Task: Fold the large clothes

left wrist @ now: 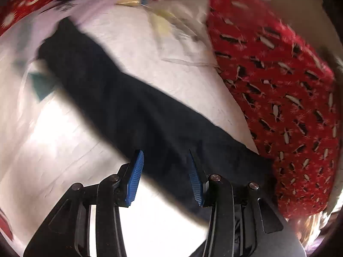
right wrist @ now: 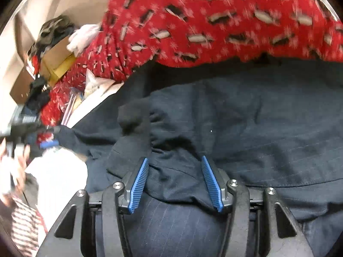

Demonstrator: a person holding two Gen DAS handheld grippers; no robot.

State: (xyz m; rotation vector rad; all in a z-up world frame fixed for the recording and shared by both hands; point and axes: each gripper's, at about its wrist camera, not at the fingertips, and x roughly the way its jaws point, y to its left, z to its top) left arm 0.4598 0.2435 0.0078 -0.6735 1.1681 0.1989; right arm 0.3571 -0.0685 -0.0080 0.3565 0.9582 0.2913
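Left wrist view shows your left tongs (left wrist: 165, 158) with the blue pads (left wrist: 135, 177) spread apart and nothing between them, held above a long dark navy garment (left wrist: 133, 107) that runs as a narrow strip from the upper left down to the lower right across a white sheet (left wrist: 53, 141). The strip passes under the gap of the tongs; whether the pads touch it you cannot tell from this blurred frame. A red blanket (left wrist: 285, 90) with small black-and-white figures lies along the right side, its edge meeting the garment's lower end, and some pale papers (left wrist: 171, 21) sit at the top on the sheet. The right wrist view gives you what the left does not: the same garment (right wrist: 246, 128) up close, bunched and creased, with fine pinstripes, filling most of the frame. Your right tongs (right wrist: 174, 162) are also apart, pads (right wrist: 139, 184) on either side of a raised fold of the cloth, not closed on it. The red blanket (right wrist: 193, 21) lies just behind the garment. Only this view shows the left side of the room: a cardboard box (right wrist: 57, 64) heaped with dark clothes, and your left tongs (right wrist: 48, 143) blurred at the garment's far end.
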